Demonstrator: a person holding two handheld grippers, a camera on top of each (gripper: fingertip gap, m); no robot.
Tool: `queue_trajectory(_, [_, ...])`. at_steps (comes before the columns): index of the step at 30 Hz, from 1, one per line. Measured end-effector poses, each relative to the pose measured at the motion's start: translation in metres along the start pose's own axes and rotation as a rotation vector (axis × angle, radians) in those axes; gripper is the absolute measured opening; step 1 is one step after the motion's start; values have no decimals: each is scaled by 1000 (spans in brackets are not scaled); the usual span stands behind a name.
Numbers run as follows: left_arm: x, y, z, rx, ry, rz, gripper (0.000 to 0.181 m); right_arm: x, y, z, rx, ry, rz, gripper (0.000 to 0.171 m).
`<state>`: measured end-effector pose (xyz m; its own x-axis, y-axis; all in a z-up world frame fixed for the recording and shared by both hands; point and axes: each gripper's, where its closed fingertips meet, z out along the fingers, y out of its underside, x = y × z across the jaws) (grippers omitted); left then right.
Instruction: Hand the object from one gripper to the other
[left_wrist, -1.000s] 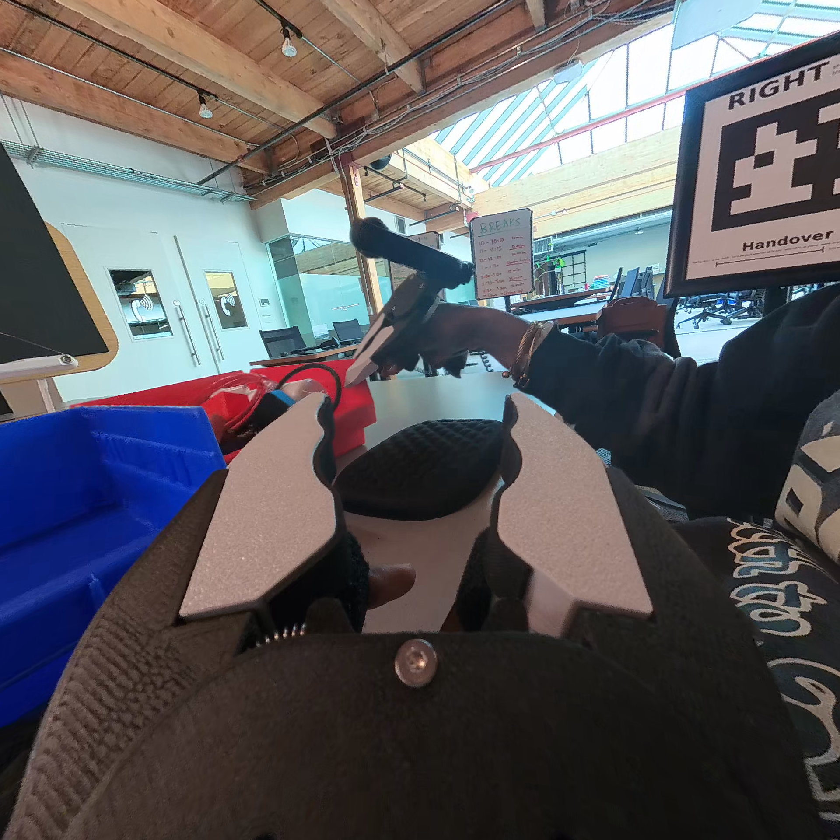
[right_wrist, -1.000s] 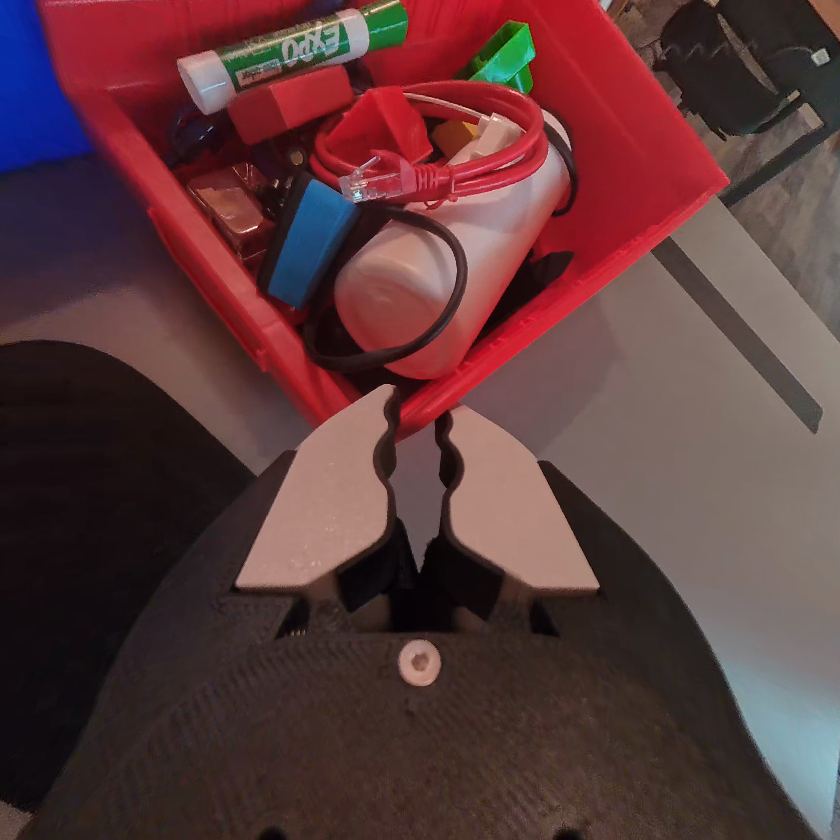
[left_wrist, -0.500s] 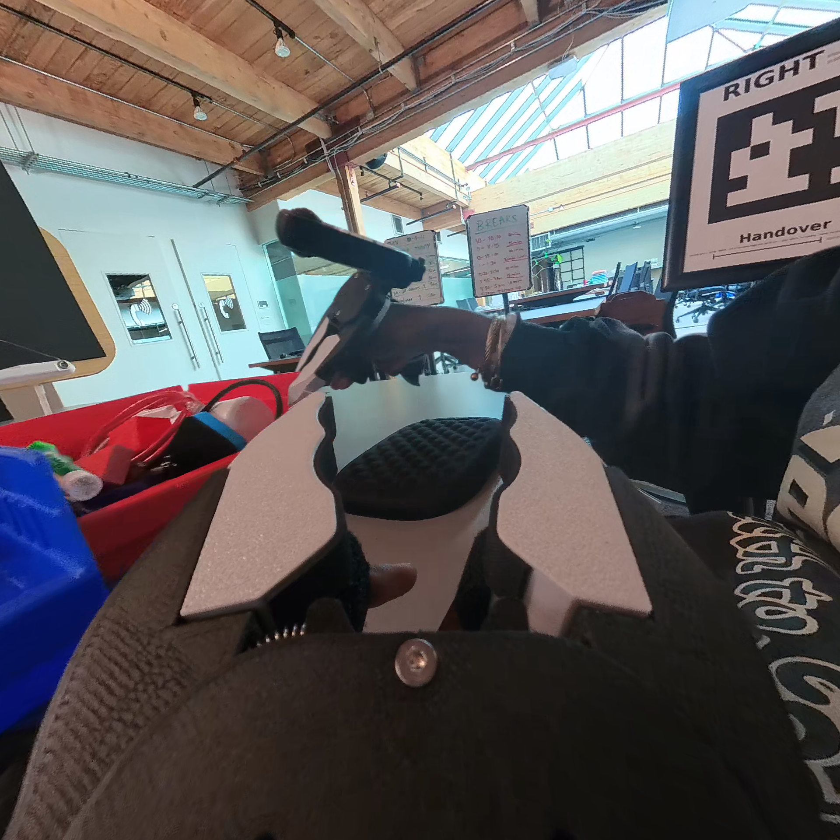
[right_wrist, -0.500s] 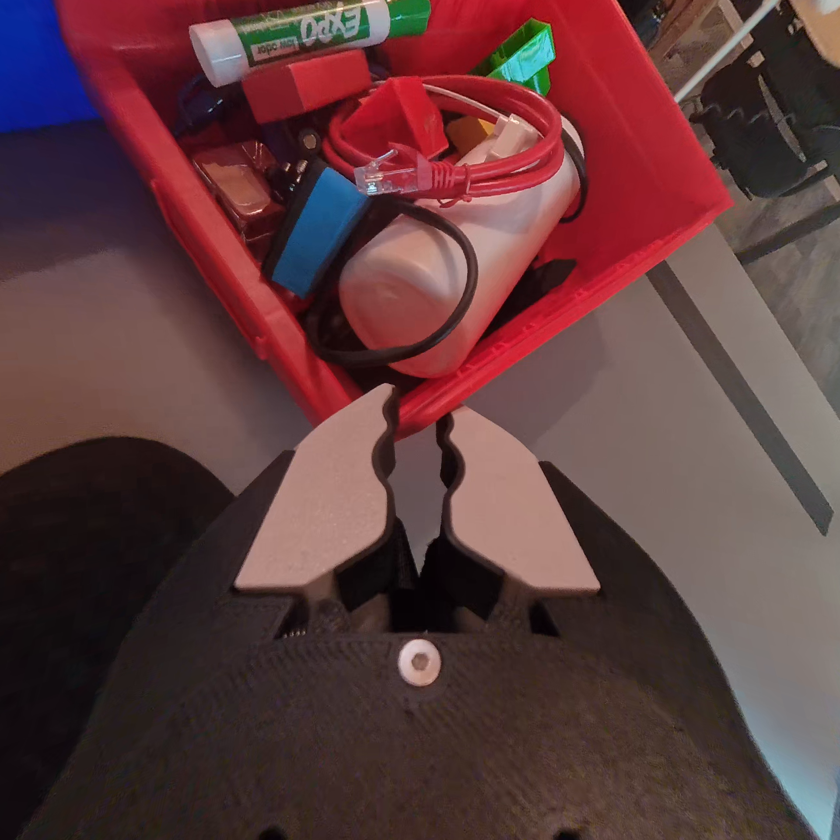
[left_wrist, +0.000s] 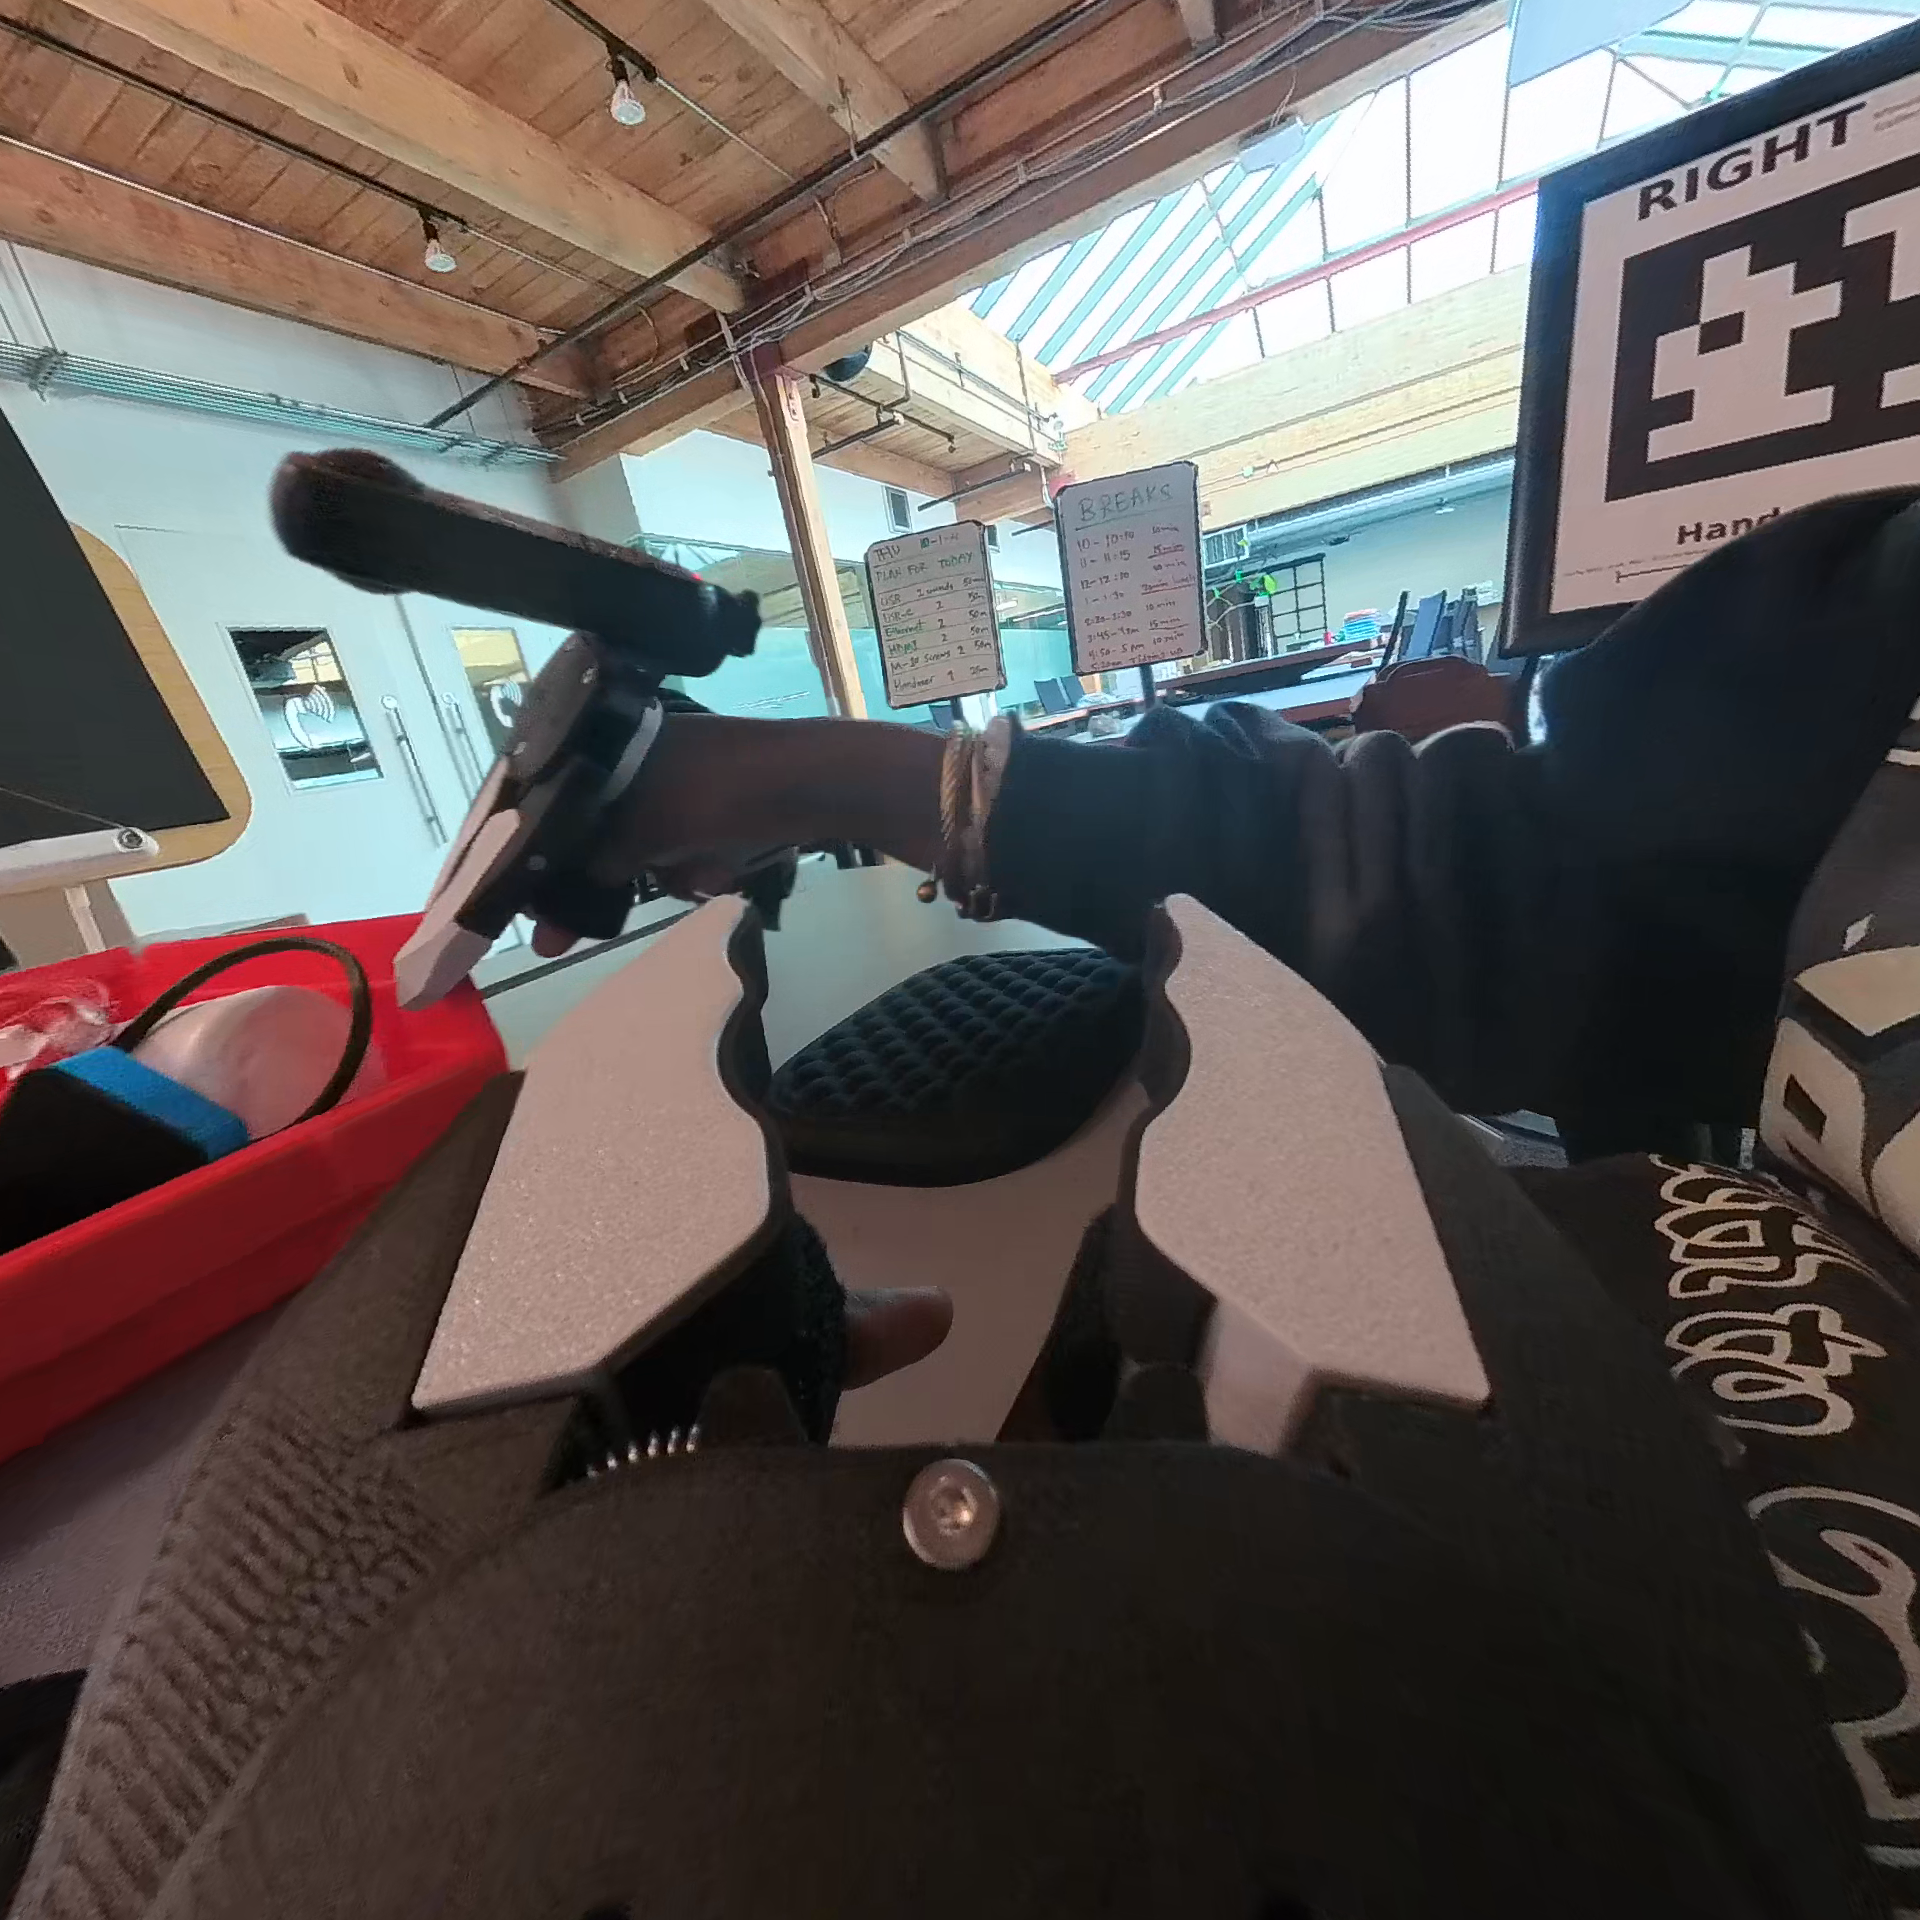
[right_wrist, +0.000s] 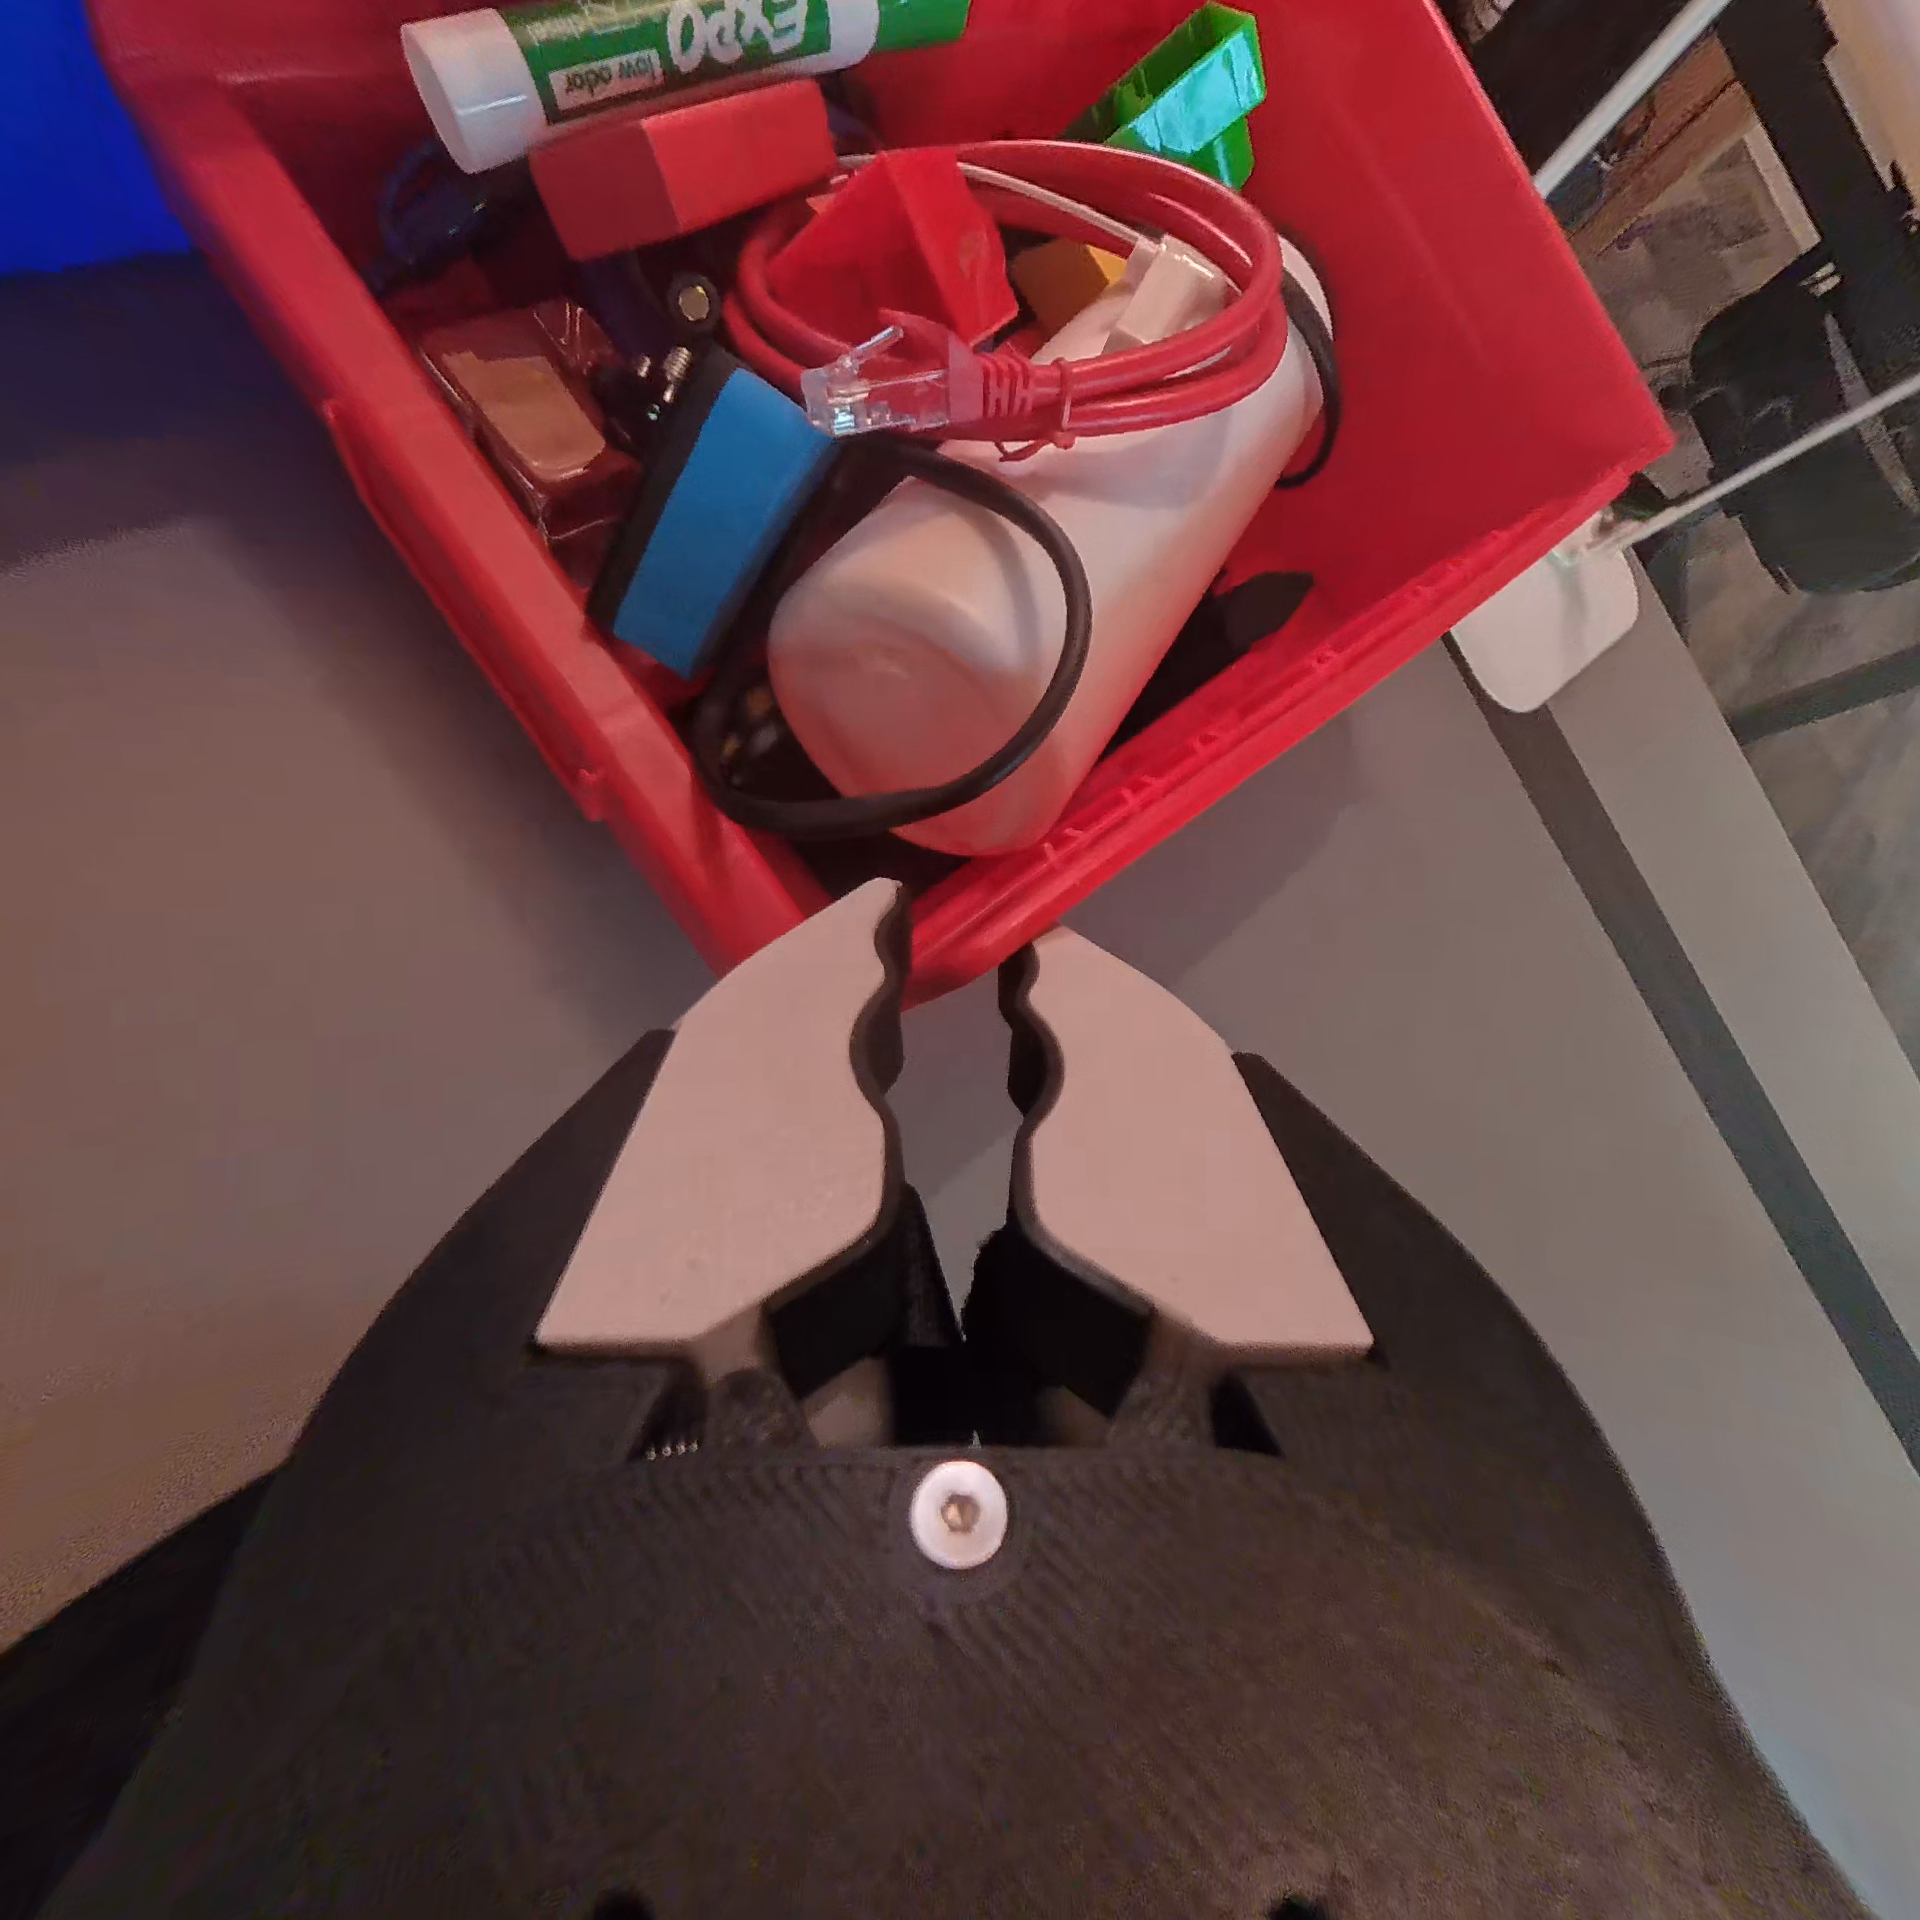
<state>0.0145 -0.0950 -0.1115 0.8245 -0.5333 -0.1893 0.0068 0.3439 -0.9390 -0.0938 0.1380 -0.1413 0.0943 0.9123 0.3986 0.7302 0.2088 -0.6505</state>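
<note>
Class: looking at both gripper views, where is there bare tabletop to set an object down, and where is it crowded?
Bare grey tabletop lies left of the red bin and right of it, up to the table's dark edge strip. The bin itself is crowded: bottle, cables, marker.

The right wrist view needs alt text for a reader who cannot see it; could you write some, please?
The right gripper, slightly open and empty, hovers over the near corner of a red bin holding a white bottle, red cable and green marker.

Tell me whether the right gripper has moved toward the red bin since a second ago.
Yes. The right gripper has closed in on the red bin, whose near corner now meets its fingertips.
</note>
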Motion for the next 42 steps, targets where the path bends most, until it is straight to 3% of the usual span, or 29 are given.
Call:
queue_trajectory(18, [5, 3, 2, -25, 24, 21, 69, -13, -46, 39, 30, -43, -10, 15])
queue_trajectory(23, [4, 2, 1, -17, 25, 4, 69, -19, -47, 36, 62, -111, 48, 28])
queue_trajectory(29, [-12, -12, -8, 36, -14, -90, 69, -36, -63, -27, 315, -272, 213, 72])
queue_trajectory(32, [-26, -23, -19, 31, -44, -111, 69, -46, -54, -74, 483, -327, 250, 75])
queue_trajectory(37, [-73, -31, -65, -245, -124, -57, 68, -72, 4, -129, 625, -428, 329, 70])
queue_trajectory(42, [-150, -26, -150, -662, -338, 145, 68, -86, 51, -153, 718, -420, 376, 70])
